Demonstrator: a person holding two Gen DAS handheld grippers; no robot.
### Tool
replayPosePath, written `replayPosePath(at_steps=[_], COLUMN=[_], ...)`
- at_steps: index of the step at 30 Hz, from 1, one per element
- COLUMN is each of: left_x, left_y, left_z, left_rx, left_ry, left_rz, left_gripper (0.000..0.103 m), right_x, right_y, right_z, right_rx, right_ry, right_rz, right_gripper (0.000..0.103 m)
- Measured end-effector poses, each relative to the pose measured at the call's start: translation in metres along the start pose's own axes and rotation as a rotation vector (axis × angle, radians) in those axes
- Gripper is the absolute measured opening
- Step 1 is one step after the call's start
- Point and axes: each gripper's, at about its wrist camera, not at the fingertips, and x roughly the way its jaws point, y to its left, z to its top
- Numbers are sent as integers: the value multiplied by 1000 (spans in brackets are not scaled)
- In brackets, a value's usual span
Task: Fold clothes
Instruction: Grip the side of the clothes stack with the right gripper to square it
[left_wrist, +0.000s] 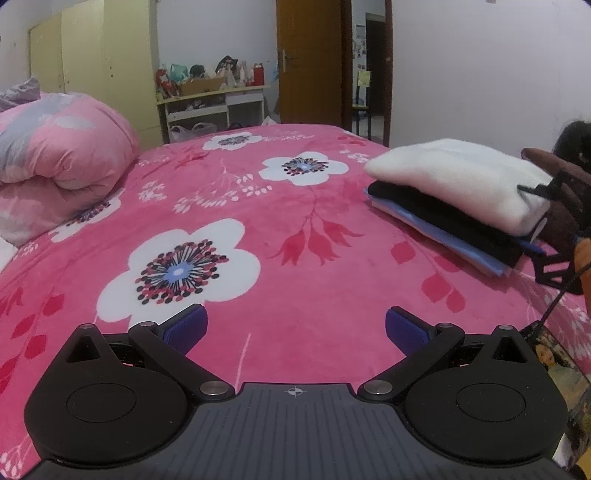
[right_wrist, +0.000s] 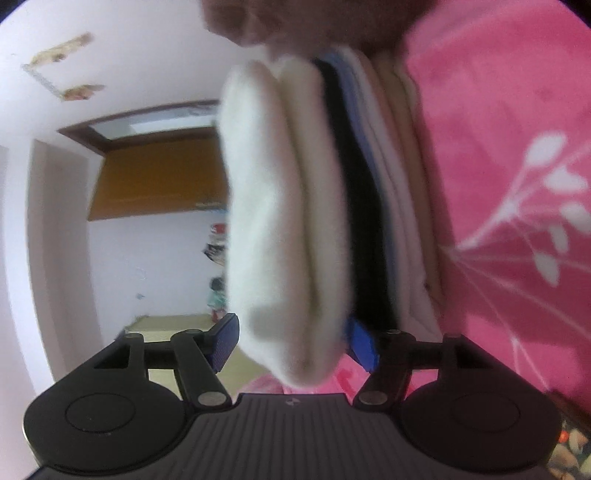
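the pink bed (left_wrist: 295, 229) is mostly bare, with the folded stack (left_wrist: 443, 206) near its right edge — white piece (right_wrist: 280, 221) on top, black and blue beneath. the right gripper (right_wrist: 291, 341) straddles the white piece's near end, jaws apart and not visibly pinching, while the left gripper (left_wrist: 295, 326) hangs wide open over bare blanket. my worry — pulling out crooked could snag that top fold and skew the stack.

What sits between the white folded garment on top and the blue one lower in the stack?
A black folded garment lies between the white garment and the blue garment, clearest in the left wrist view.
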Motion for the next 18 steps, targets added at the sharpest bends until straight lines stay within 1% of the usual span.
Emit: replayPosePath(at_steps=[4, 7, 10, 11, 12, 14, 16, 18], left_x=[0, 2, 5, 5, 5, 5, 7, 7], left_y=[0, -1, 0, 1, 1, 1, 2, 3], left_z=[-1, -2, -2, -2, -2, -3, -4, -4], left_rx=[16, 24, 15, 14, 13, 17, 19, 10], left_ry=[1, 3, 13, 12, 11, 12, 18, 20], left_rz=[0, 2, 0, 0, -1, 2, 4, -1], left_gripper=[103, 103, 103, 103, 103, 103, 103, 103], right_x=[0, -1, 11, 13, 12, 9, 5, 3], right_y=[0, 7, 5, 3, 11, 26, 36, 48], right_z=[-6, -2, 2, 2, 3, 5, -3, -11], right_rx=[-15, -19, 5, 12, -39, -137, -199, -259], right_ry=[15, -2, -16, -17, -31, -58, -76, -90], right_rz=[-1, 27, 37, 48, 45, 40, 23, 0], right_gripper=[68, 68, 68, 66, 63, 49, 39, 36])
